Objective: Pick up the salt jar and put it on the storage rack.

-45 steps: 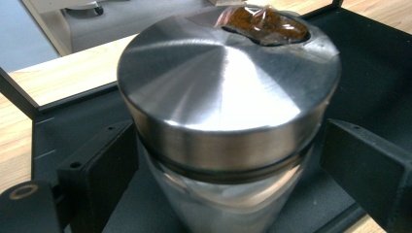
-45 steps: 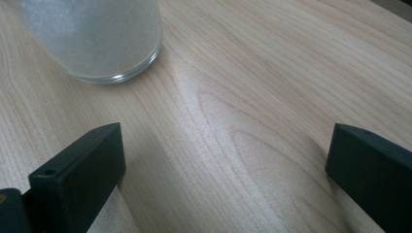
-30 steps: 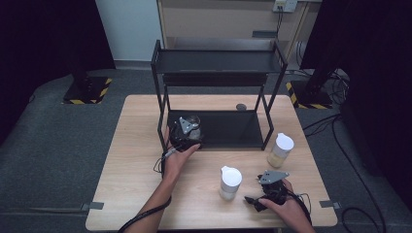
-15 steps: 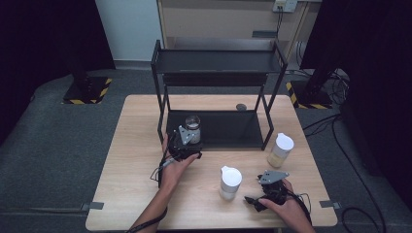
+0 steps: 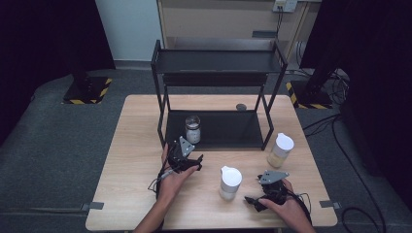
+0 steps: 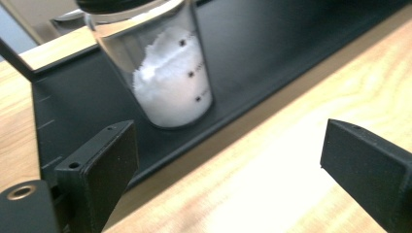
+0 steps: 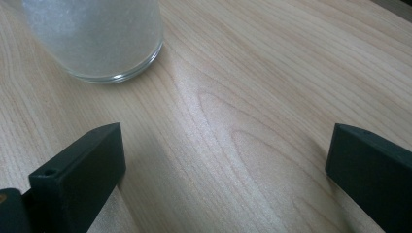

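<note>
The jar (image 5: pixel 193 129) stands upright on the lower shelf of the rack (image 5: pixel 218 63), near its front left post, tucked there to be stored off the table. My left gripper (image 5: pixel 188 162) sits just in front of the rack, jaws spread and empty, tilted toward the jar. My right gripper (image 5: pixel 252 200) rests low, right of the rack's front, jaws spread, a white-lidded bottle (image 5: pixel 230 182) beside it.
</note>
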`<state>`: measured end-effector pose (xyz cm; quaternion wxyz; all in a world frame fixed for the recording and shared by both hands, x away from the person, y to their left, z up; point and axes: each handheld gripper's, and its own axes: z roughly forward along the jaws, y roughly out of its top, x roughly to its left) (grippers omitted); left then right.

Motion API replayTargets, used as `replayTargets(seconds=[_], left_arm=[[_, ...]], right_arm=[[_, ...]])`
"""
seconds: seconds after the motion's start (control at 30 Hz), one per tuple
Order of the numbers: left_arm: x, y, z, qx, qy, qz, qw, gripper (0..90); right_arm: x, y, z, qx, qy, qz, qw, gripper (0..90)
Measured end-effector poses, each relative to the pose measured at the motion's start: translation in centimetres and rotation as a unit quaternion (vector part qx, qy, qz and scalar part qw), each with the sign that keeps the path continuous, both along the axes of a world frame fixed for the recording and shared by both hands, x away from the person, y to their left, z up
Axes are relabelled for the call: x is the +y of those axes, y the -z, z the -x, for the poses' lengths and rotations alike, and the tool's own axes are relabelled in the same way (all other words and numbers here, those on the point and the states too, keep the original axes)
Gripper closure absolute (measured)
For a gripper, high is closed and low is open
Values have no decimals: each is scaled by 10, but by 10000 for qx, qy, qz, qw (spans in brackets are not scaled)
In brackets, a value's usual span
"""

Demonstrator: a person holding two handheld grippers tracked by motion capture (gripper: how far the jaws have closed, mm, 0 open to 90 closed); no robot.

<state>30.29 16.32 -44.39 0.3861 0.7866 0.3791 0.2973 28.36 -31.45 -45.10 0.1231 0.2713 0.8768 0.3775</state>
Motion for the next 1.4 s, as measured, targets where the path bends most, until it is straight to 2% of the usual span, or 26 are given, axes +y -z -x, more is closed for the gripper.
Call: replayTargets(seconds=[0.2, 0.4, 0.63, 0.67, 0.9, 1.0, 1.17, 1.3, 1.4], left_arm=[[13, -7, 8, 28, 306, -40, 9995, 58], [34, -14, 19, 69, 576, 0, 9983, 58], [53, -19, 33, 102, 718, -36, 9974, 57], [60, -19, 36, 163, 767, -2, 9969, 57], [86, -14, 39, 407, 827, 56, 9957, 52], [100, -12, 38, 543, 829, 149, 9950, 52], [120, -9, 38, 624, 742, 249, 9950, 52], [129, -7, 35, 733, 646, 315, 9947, 52], [132, -5, 33, 803, 632, 231, 9945, 51]], right_arm=[[0, 0, 0, 0, 0, 0, 10000, 12], [0, 0, 0, -1, -1, -1, 10000, 13], [0, 0, 0, 0, 0, 1, 10000, 12], [0, 0, 0, -3, -2, -2, 10000, 12], [0, 0, 0, -6, -3, 2, 10000, 12], [0, 0, 0, -5, -4, 2, 10000, 12], [0, 0, 0, -6, -3, 0, 10000, 12], [0, 0, 0, -5, -4, 1, 10000, 12], [0, 0, 0, -5, -4, 1, 10000, 12]])
